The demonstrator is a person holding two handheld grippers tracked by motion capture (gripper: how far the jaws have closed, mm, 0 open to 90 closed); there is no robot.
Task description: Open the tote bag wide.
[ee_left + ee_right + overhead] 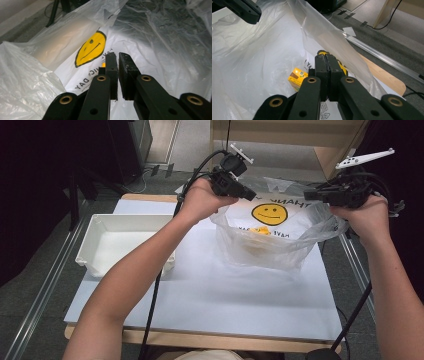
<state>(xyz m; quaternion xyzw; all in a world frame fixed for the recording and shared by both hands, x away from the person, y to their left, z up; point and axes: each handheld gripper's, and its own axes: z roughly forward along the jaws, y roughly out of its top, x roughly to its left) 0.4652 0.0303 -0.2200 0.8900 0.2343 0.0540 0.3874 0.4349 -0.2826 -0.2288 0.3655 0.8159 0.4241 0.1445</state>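
Observation:
A clear plastic bag point(270, 245) with a yellow smiley face point(269, 213) stands open on the white board. A small yellow box point(297, 75) lies inside it, also seen in the high view as the box point(260, 231). My left gripper point(250, 196) hovers at the bag's left rim. In its own view the left gripper point(118, 56) has its jaws a narrow slit apart, with nothing between them, over the bag point(62, 50). My right gripper point(307, 195) is at the right rim. Its jaws point(327, 56) are pressed together, and the bag's film point(332, 42) runs up from their tips.
A white plastic tray point(100, 227) sits at the board's left, under my left forearm. The white board point(210, 295) lies on a wooden table with metal rails on both sides. The left gripper's body point(244, 10) shows at the top left of the right gripper view.

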